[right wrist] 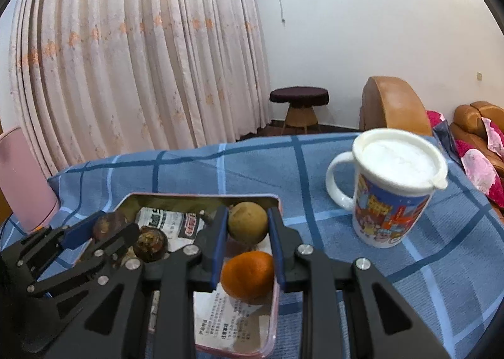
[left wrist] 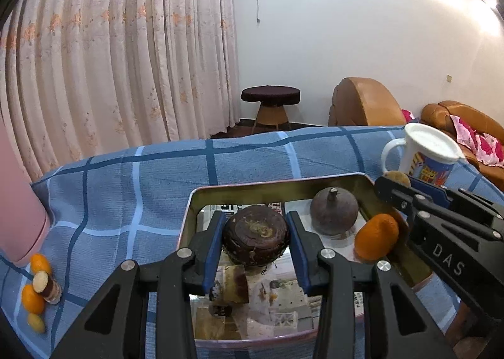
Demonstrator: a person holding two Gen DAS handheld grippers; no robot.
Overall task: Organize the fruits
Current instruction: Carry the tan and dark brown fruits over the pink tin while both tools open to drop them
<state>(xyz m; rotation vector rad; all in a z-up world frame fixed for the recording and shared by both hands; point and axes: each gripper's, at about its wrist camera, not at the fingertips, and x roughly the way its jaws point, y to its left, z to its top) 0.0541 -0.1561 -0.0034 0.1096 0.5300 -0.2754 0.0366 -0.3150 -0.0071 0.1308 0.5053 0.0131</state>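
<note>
The dark round fruit sits clamped between the left gripper pads, above the middle of the metal tray; the right gripper is clenched on a tan round fruit over the tray's right rim, an orange lying just below it; a lidded mug stands on the checked blue cloth, right of the tray.

A blue checked tablecloth carries the tin tray, mug and loose oranges.
</note>
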